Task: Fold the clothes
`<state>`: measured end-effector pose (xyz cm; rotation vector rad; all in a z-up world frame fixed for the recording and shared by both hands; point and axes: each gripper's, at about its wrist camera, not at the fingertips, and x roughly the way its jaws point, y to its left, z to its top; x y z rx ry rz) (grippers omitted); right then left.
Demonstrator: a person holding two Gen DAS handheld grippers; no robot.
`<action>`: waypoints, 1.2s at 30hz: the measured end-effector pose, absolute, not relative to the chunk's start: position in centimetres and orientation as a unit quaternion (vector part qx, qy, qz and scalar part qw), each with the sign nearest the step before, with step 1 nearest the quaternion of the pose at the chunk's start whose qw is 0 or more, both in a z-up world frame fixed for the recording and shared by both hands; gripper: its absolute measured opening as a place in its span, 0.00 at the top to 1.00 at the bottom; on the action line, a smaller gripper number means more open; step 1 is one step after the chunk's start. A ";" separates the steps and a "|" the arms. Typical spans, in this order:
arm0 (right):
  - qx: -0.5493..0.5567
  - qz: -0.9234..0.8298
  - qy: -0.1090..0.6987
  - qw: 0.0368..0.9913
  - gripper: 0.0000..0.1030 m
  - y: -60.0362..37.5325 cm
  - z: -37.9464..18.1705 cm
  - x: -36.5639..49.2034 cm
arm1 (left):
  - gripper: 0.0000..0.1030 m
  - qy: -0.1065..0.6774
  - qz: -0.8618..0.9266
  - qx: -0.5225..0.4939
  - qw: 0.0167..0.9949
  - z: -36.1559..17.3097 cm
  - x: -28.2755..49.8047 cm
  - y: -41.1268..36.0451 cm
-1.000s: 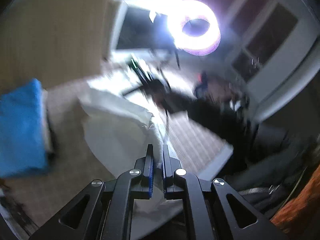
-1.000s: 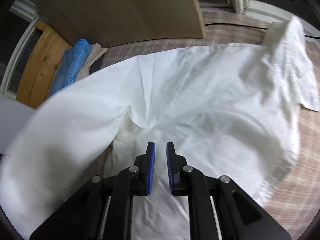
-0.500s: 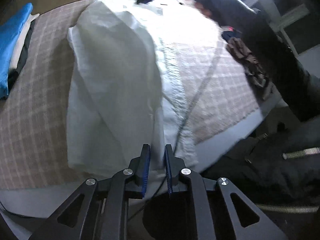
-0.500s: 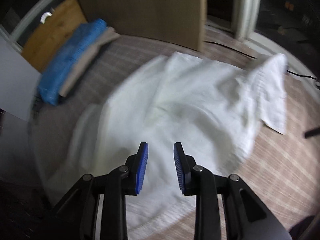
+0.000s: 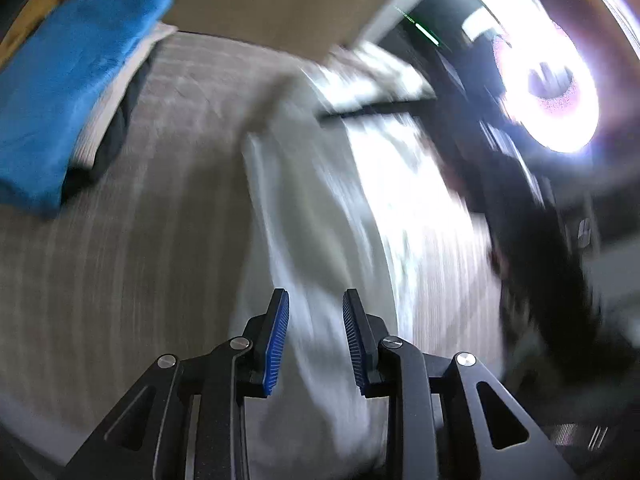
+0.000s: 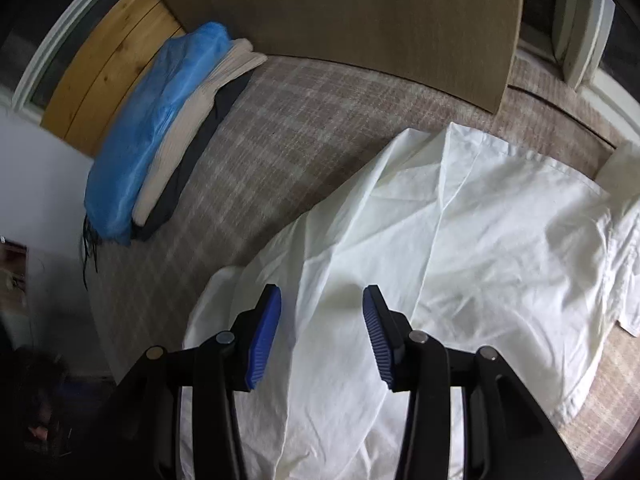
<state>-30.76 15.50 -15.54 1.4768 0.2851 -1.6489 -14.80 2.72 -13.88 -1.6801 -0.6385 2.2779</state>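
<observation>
The plaid-woven beige bed cover point(image 6: 304, 128) is the reference surface; all positions below are given relative to it. Spread across its near half lies the white cotton shirt point(image 6: 460, 248), doubled lengthwise, with one long crease running down its middle and a sleeve or collar portion trailing off at the far right edge. One second earlier this garment was lifted and stretched between the two tools; half a second earlier it had been laid down in a narrow folded strip. It now rests flat on the cover, unheld.

At the far left edge of the cover sits a stack of folded clothes topped by a blue fleece layer point(image 6: 160, 120), over cream and dark layers, well apart from the shirt.

The right gripper point(image 6: 322, 334) hangs above the near hem of the shirt, its blue-padded jaws spread wide with nothing between them; they were nearly closed a second ago. The left gripper point(image 5: 314, 340), seen through heavy motion blur, likewise has its jaws apart over the white cloth, having been pinched on fabric a second ago.

Interpretation: both releases suggest the first lengthwise fold is complete; a fresh grasp, probably for a crosswise fold, appears to be next.
</observation>
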 end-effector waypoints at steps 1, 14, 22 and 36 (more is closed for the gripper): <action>0.598 -0.663 0.115 0.436 0.59 15.2 -15.9 -31.1 | 0.74 -0.227 0.779 -0.573 0.111 -14.8 -16.4 2.5; 0.601 -0.635 0.132 0.466 0.97 13.6 -16.8 -31.3 | 1.00 -0.230 0.759 -0.599 0.113 -20.7 -25.1 2.5; 0.581 -0.643 0.098 0.488 0.99 15.7 -14.4 -31.7 | 1.00 -0.256 0.765 -0.577 0.132 -19.9 -23.5 1.6; 0.594 -0.645 0.095 0.471 0.99 16.4 -15.8 -32.7 | 0.63 -0.244 0.760 -0.590 0.121 -20.0 -26.0 1.8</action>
